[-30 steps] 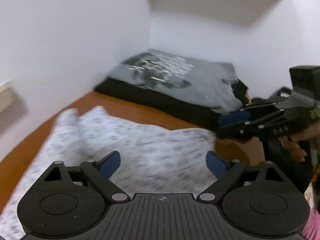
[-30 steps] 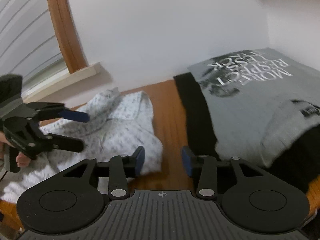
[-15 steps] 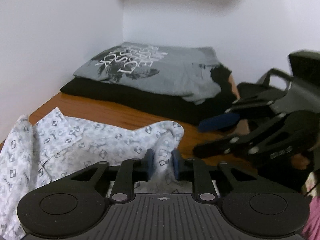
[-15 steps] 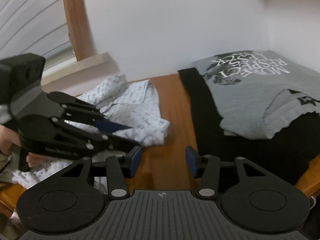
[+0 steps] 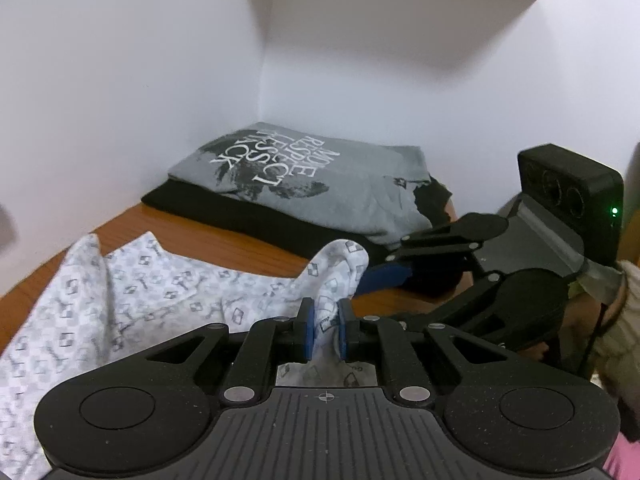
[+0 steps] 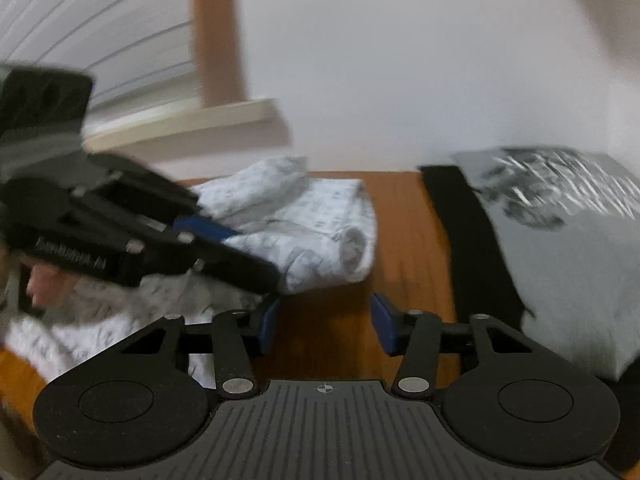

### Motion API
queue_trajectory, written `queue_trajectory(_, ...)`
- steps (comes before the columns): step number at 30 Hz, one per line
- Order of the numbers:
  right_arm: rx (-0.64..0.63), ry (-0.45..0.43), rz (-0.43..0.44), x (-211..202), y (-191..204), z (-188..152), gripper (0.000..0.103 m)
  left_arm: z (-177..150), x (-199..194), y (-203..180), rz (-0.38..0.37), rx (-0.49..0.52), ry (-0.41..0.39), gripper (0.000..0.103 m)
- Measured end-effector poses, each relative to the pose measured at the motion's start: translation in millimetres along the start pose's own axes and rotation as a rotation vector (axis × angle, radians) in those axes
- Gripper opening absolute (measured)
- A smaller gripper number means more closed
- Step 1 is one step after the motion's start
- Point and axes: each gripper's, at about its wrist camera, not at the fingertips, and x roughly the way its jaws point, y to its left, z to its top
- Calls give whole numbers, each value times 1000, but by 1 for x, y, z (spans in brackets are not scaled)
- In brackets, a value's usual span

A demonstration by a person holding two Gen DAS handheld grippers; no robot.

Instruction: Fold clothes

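while the left hand-held gripper (image 5: 325, 330) pinches a raised fold of the patterned white garment (image 5: 160, 292), which lies rumpled on the wooden table (image 6: 404, 240), the right hand-held gripper (image 6: 325, 326) hovers with jaws wide and empty. a grasp-and-lift seems in hand — next likely needs a second hold. the grey shirt (image 5: 320, 184) atop a black one reads "more respect", mirrored — the rest is unclear.

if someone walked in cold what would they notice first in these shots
First, the left gripper, low in the middle of its own view, shut on a raised fold of the white patterned garment that sprawls over the wooden table. Next, the grey printed t-shirt, folded on a black garment in the far corner by the white walls. The right gripper is open above bare wood just right of the white cloth.
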Motion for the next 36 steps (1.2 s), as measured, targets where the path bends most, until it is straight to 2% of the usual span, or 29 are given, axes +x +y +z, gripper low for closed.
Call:
queue_trajectory(3, -41, -3, 34, -1, 6, 3, 51, -2, -14, 5, 5, -14, -9, 13)
queue_trajectory(5, -62, -10, 40, 2, 11, 5, 57, -4, -21, 10, 3, -35, -14, 13)
queue_trajectory(15, -222, -28, 7, 14, 29, 14, 56, -18, -41, 32, -12, -134, -47, 13)
queue_trajectory(17, -260, -28, -3, 15, 32, 16, 49, -18, -42, 33, -11, -137, -46, 13)
queue_trajectory(18, -279, -28, -8, 15, 33, 17, 30, -18, -43, 33, -11, -134, -44, 13)
queue_trajectory(19, -297, -28, -12, 15, 34, 18, 20, -18, -43, 32, -10, -130, -44, 13)
queue_trajectory(21, -335, -28, -22, 16, 37, 20, 20, -18, -43, 32, -9, -124, -46, 13)
queue_trajectory(23, -373, -28, -32, 16, 40, 22, 25, -19, -43, 34, -12, -129, -48, 13)
queue_trajectory(25, -411, -28, -41, 17, 42, 24, 39, -19, -42, 34, -11, -129, -49, 13)
queue_trajectory(28, -483, -11, -46, 18, 48, 28, 48, -19, -41, 35, -20, -131, -43, 13)
queue_trajectory(33, -604, 36, -30, 26, 59, 36, 49, -19, -40, 36, -39, -125, -31, 13)
queue_trajectory(35, -638, 48, -11, 31, 63, 37, 45, -20, -40, 37, -37, -125, -35, 13)
queue_trajectory(36, -636, 62, -1, 33, 63, 38, 38, -20, -41, 37, -35, -125, -38, 13)
